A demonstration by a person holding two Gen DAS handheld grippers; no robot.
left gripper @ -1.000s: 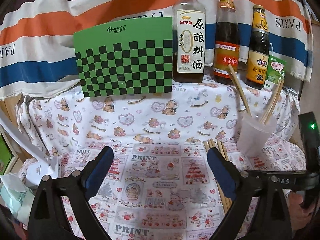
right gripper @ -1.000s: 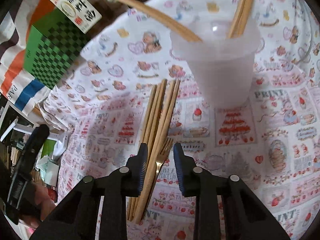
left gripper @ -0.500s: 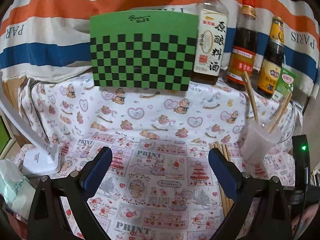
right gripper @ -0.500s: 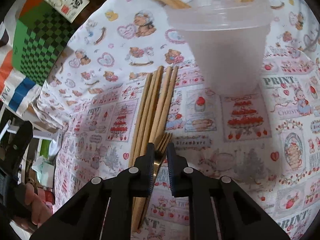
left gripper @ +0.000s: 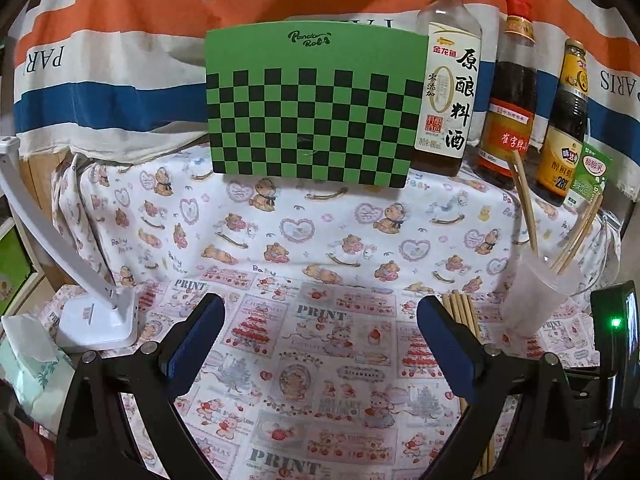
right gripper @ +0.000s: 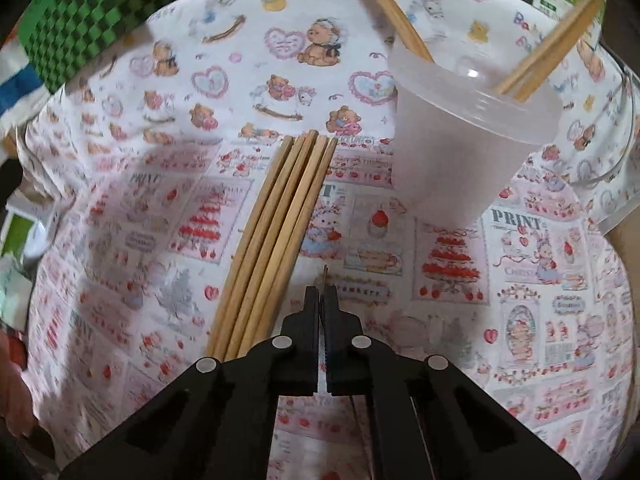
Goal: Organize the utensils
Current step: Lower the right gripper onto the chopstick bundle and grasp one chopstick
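The left gripper [left gripper: 318,334] hovers with fingers spread wide over the patterned desk cloth [left gripper: 320,240]. Loose wooden chopsticks [right gripper: 276,236] lie toward the desk's right edge, beside a translucent plastic cup [right gripper: 460,148] holding more. The right gripper [right gripper: 321,296] pinches a thin metal fork [right gripper: 325,274], only its tip visible.
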